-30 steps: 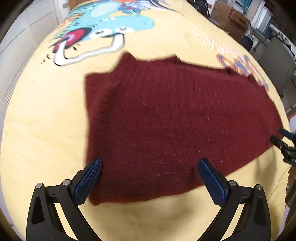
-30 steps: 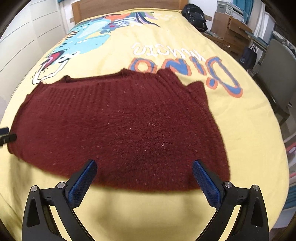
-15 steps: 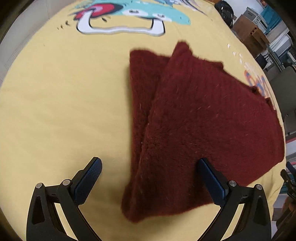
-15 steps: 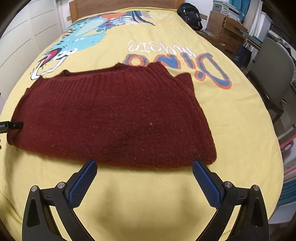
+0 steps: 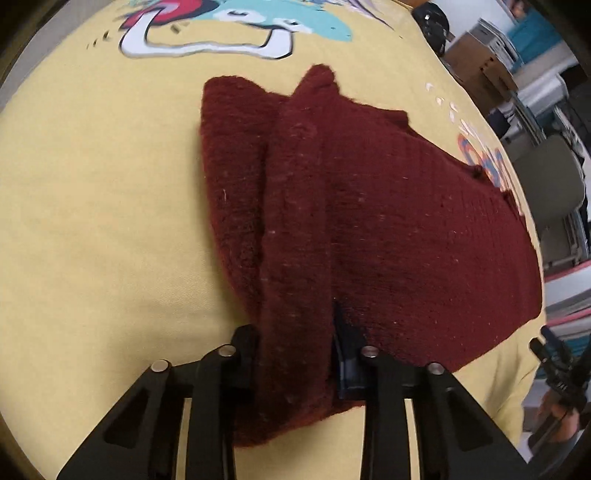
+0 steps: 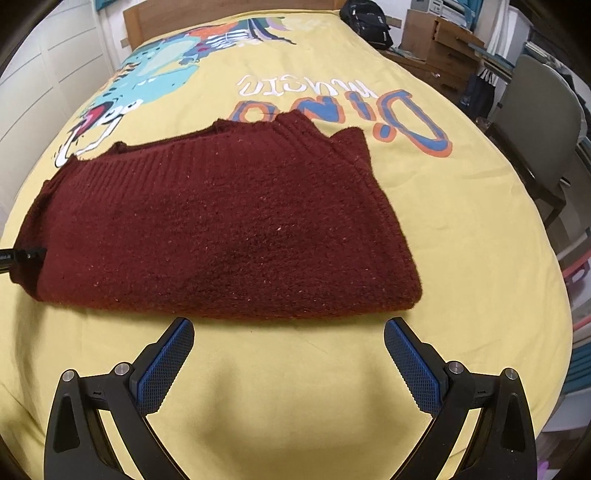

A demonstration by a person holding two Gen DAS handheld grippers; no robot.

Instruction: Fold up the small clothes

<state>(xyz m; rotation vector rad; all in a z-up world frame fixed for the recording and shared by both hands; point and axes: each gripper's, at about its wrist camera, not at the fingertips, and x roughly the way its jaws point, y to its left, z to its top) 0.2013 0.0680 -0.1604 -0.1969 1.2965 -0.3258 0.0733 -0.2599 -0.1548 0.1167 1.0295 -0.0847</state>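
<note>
Sweater (image 6: 221, 229), one, maroon, on yellow bedspread (image 6: 295, 369); left gripper (image 5: 295, 354) jaws just closing, clamping its edge; right gripper (image 6: 288, 354) jaws apart.

bedroom | bed (image 6: 480, 295), wooden headboard (image 6: 221, 11), cardboard boxes (image 6: 436, 33)

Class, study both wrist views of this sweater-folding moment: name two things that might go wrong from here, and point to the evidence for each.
1. The left gripper has just closed on one bunched corner of the maroon sweater; lifting by so small a bite may let the thick knit slip out or undo the fold.
2. The right gripper hangs open, short of the sweater's near edge, so a one-sided pull might drag the sweater askew across the yellow bedspread.
</note>
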